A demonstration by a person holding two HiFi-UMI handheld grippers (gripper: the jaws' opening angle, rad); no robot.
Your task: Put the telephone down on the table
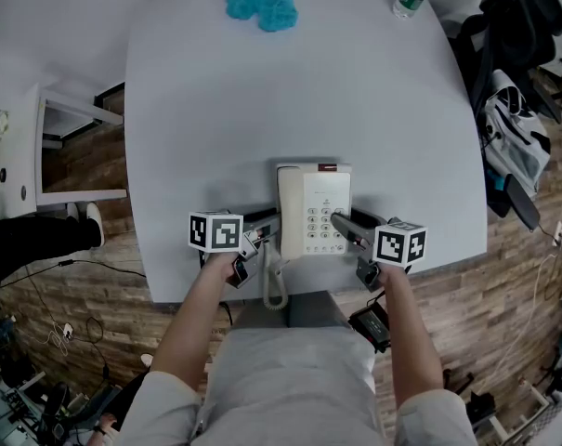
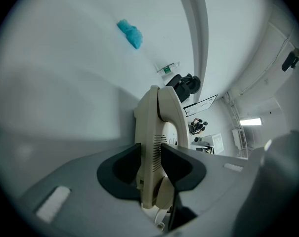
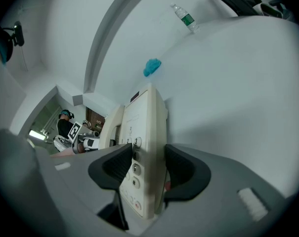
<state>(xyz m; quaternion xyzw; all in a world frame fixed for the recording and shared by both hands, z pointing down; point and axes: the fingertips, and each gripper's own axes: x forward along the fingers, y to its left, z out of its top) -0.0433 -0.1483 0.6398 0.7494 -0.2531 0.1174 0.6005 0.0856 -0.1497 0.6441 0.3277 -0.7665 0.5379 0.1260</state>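
Cream telephone | clamped at its sides by left gripper and right gripper — table edge near | risk: uneven release, tipping off that edge.

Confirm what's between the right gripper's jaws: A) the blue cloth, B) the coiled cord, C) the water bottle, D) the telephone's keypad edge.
D: in the right gripper view, the right gripper has its jaws either side of the telephone at its keypad edge, with number keys showing between them.

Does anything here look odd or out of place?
Only the phone: it is right at the table's near edge, and its cord dangles over that edge. Nothing looks spilled or broken.
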